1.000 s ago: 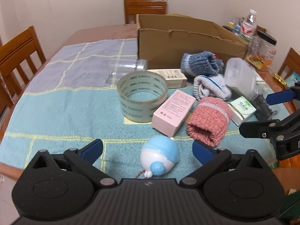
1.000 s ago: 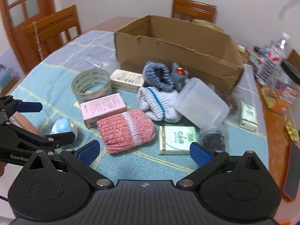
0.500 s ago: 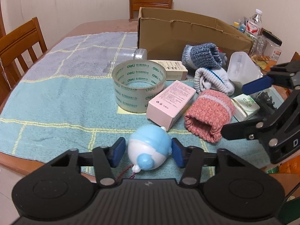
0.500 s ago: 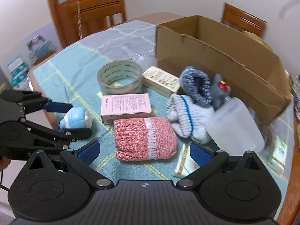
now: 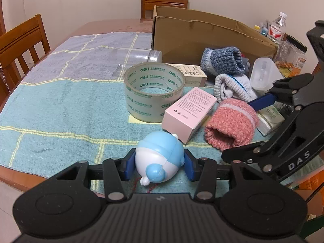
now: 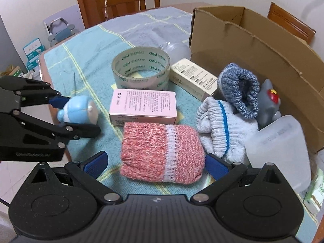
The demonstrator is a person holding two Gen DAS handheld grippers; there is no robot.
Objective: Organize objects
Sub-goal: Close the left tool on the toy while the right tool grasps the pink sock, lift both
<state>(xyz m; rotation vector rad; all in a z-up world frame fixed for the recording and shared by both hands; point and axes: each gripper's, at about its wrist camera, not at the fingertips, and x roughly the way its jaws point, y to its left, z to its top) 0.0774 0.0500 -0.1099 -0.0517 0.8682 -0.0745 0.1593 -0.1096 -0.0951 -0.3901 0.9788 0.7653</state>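
Note:
My left gripper (image 5: 159,165) is shut on a small blue and white round toy (image 5: 159,159) at the near edge of the table; the toy also shows in the right wrist view (image 6: 80,110). My right gripper (image 6: 156,163) is open, its blue pads on either side of a rolled pink sock (image 6: 162,155); the sock also shows in the left wrist view (image 5: 230,123). A pink box (image 6: 142,107), a roll of clear tape (image 6: 140,68), a white sock (image 6: 219,131) and a blue-grey sock (image 6: 239,90) lie close by. An open cardboard box (image 6: 253,46) stands behind them.
A cream box (image 6: 193,79), a clear jar lying on its side (image 5: 129,57), a translucent plastic container (image 6: 281,147), a grey toy (image 6: 267,105) and a green packet (image 5: 271,117) crowd the towel-covered table (image 5: 60,93). Bottles and jars (image 5: 283,34) stand at the far right. Wooden chairs (image 5: 18,44) surround it.
My left gripper has closed onto the blue and white toy. My right gripper has moved forward and down so that its open pads now flank the pink sock.

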